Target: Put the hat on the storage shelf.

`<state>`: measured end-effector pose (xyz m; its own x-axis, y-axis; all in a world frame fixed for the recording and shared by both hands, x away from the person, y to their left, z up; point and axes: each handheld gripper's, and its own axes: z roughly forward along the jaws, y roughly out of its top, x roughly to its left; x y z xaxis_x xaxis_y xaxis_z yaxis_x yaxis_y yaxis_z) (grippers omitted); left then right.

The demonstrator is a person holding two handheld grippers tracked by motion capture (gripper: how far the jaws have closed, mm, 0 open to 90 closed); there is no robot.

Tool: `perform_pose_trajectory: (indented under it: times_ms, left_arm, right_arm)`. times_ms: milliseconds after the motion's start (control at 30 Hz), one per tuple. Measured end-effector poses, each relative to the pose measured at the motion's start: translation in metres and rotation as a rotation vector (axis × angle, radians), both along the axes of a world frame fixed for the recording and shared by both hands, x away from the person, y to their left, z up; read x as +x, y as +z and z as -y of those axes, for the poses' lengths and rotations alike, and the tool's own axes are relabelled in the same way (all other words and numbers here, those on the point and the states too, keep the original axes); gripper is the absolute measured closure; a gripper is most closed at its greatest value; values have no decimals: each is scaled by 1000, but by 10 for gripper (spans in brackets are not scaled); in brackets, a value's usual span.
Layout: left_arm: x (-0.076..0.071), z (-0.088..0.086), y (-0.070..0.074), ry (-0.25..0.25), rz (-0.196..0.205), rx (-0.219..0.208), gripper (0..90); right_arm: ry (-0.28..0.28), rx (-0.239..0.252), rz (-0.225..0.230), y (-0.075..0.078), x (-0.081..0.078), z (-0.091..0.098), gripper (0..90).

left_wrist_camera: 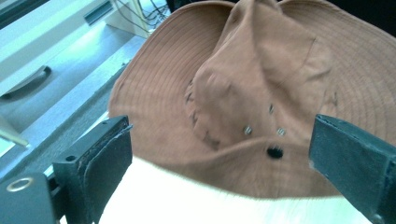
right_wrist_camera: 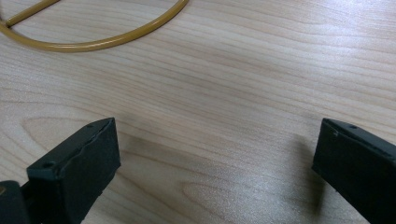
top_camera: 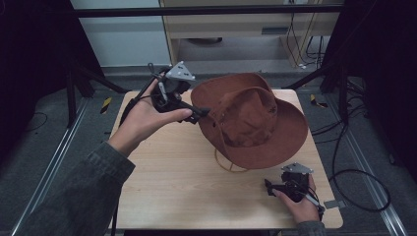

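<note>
Hat (top_camera: 251, 120) brim sits just ahead of our wide-open left gripper (left_wrist_camera: 219, 158); we'd bite deep. Right gripper (right_wrist_camera: 215, 163) open, idle on table (top_camera: 187, 187).

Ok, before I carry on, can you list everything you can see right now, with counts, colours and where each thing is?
hat: 1, brown, wide brim, raised above the far right part of the table, on a stand
stand: 1, yellow-tan wire, its curved base on the table under the hat's near brim
table: 1, light wood, centre of the high view
cables: several, black, on the floor right of the table
cabinet: 1, pale wood, behind the table
left gripper: 1, black, open, at the hat's left brim
right gripper: 1, black, open, low over the table's near right corner
</note>
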<state>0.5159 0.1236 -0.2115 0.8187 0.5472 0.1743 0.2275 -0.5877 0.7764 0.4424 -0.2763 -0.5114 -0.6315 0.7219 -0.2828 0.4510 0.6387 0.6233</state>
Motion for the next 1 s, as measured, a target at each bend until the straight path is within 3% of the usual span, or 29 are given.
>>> perform_pose_trajectory:
  times_ms: [300, 500, 733, 933, 1000]
  left_arm:
    - [-12, -48, -18, 61, -12, -32, 46]
    - [-19, -72, -39, 91, -30, -63, 50]
    - [-19, -90, -81, 114, -88, -34, 48]
    - [-15, -94, -116, 126, -115, -9, 51]
    - [-12, -94, -129, 134, -109, 17, 51]
  right_arm:
    - [0, -1, -1, 0, 0, 0, 7]
    - [-1, -2, 0, 0, 0, 0, 7]
    - [-2, -3, 1, 0, 0, 0, 7]
    - [-2, -3, 2, 0, 0, 0, 7]
    - [-2, -2, 2, 0, 0, 0, 7]
